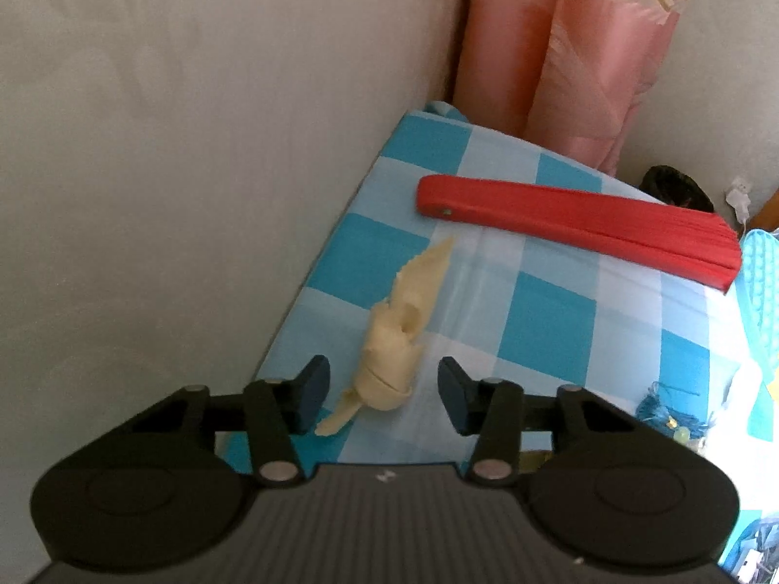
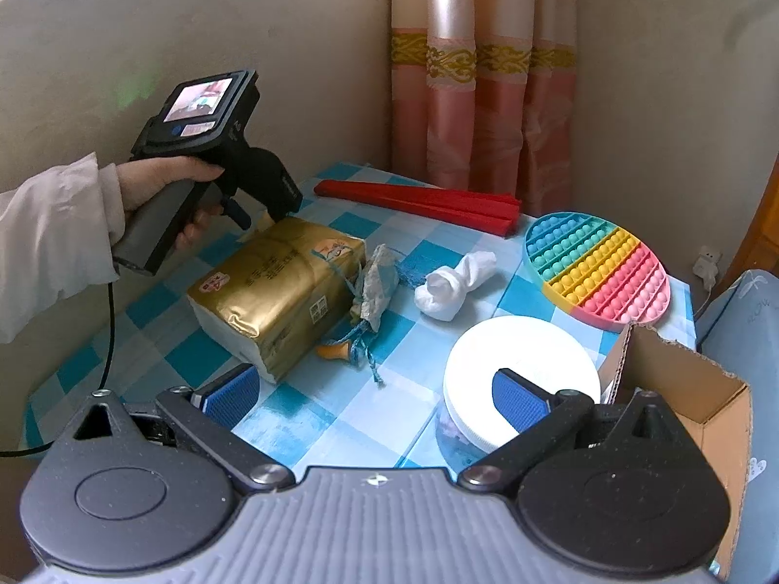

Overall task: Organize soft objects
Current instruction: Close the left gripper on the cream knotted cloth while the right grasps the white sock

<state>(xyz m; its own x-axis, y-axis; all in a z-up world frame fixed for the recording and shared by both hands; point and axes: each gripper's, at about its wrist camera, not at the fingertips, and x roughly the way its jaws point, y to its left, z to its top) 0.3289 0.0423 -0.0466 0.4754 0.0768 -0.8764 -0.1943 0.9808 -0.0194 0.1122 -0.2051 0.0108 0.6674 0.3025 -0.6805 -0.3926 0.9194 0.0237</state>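
A: How is the left gripper (image 1: 384, 396) set?

B: It is held spread, pads either side of a cream cloth twist (image 1: 397, 340) — nothing is clamped yet. The twist lies on the checked tablecloth (image 1: 550, 326) close to the wall-side edge, so little room is left on that flank; a closing grasp is judged to be the step in hand.

A: And the right gripper (image 2: 375, 396)?

B: It is also spread and carries nothing. It is held low over bare cloth between the tissue pack (image 2: 272, 287) and the white lid (image 2: 526, 355).

A: What lies beyond?

B: A cardboard box (image 2: 681, 389) stands open at the right edge — probably the destination. Farther in, a white sock (image 2: 455, 287) and a crumpled rag (image 2: 377, 282) are seen just beside the pack. The pop mat (image 2: 596, 270) and red fan (image 2: 418, 199) lie nearest the curtain (image 2: 482, 97). Open cloth is left down the middle for a lateral carry.
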